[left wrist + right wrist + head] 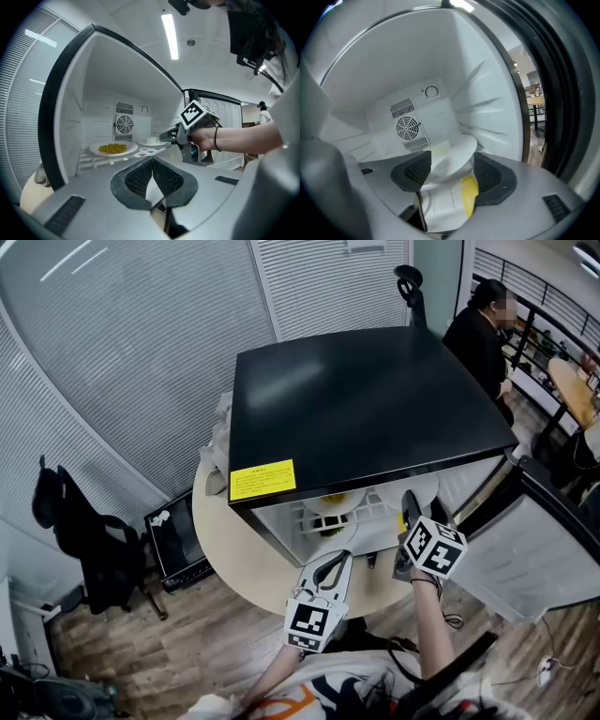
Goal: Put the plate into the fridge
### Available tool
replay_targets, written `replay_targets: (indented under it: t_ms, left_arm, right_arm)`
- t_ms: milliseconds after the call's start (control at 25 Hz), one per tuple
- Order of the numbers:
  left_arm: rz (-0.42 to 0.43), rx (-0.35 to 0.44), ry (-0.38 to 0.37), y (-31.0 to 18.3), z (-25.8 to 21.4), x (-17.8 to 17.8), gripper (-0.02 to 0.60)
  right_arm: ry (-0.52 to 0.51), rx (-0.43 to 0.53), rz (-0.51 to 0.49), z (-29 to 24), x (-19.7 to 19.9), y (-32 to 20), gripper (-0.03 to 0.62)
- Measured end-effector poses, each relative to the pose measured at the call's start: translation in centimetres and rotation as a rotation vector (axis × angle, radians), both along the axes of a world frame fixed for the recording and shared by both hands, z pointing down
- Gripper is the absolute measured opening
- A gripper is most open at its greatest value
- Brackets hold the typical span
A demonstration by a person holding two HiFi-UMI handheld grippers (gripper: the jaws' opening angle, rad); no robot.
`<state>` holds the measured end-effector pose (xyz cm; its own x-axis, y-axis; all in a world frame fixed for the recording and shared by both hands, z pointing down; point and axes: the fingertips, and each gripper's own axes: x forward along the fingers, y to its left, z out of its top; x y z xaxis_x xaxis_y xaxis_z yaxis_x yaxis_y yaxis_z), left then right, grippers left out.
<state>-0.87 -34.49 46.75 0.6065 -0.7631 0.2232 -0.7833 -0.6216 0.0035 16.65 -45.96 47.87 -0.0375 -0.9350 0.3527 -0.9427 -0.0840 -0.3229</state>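
Well, the jaws of my right gripper [452, 160] stand wide apart with the white plate [459, 146] between them, a pad on each side and neither pressing on it as far as I can see, so I judge it released. The plate lies right at the jaw tips, inside the fridge [356, 399], over the white shelf [101, 161]; whether it sits flat there I cannot tell. Something yellow shows low between the jaws, and I cannot make out what it is. Beyond the tips is the back wall with its round fan grille [408, 127]. The jaws of my left gripper [152, 165] are closed together on nothing, outside the fridge mouth; ahead of them and to their left a second plate [112, 148] of yellow food lies on the same shelf. The fridge stands on a round table [234, 549], its door [525, 549] open to the right of my right jaws. By my reckoning the placing is all but done: what is left is to draw the right jaws back clear of the plate without dragging it, and perhaps to shut the door
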Motion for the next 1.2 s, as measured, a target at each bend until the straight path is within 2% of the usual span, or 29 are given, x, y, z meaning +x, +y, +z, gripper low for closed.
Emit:
replay_targets:
  t_ms: [120,200,560,920,1200]
  left_arm:
    - [0.001,-0.003,0.004,-0.1,0.0,0.0,0.014]
    - [0.002,-0.006,0.008,0.0,0.0,0.0,0.014]
    - [-0.002,-0.010,0.021,0.3,0.1,-0.4,0.014]
    - [0.008,0.002,0.019,2.2,-0.6,-1.1,0.014]
    - [0.025,0.014,0.018,4.6,-0.9,-1.6,0.014]
  right_arm:
    - [0.098,-0.013,-0.010,0.0,-0.3,0.1,0.287]
    - [0.114,-0.008,-0.012,-0.2,-0.4,0.4,0.288]
    - [0.045,0.052,-0.074,-2.4,-1.5,2.6,0.287]
    - [-0.035,0.082,-0.166,-3.2,-4.6,7.0,0.280]
    - [-0.064,0.067,-0.200,-2.3,-7.2,12.2,0.183]
